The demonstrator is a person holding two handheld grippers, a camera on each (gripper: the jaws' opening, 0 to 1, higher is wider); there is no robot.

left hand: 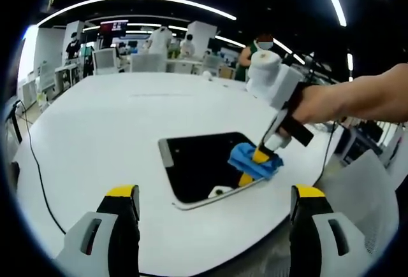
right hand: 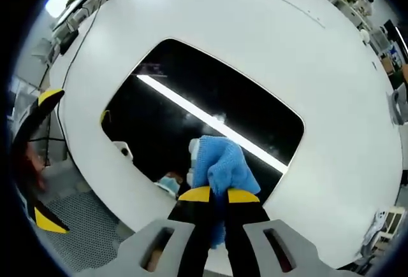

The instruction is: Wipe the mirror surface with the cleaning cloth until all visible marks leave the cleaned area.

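Right gripper (right hand: pixel 212 195) jaws pinch cloth (right hand: pixel 220 165) on mirror (right hand: pixel 191 79).

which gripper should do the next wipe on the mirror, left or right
Right. The right gripper is shut on the cloth, already pressed on the mirror. The left gripper is open, holds nothing and hangs back from the mirror.

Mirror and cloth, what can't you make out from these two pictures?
- Mirror glass under the blue cloth: hidden by the cloth in the right gripper view, so any marks there are unknown.
- Faint specks on the glass: too small to tell smudges from reflections.
- Right gripper tips: buried in the cloth in the left gripper view.
- Left gripper: its lower body is cut off by the picture's bottom edge.
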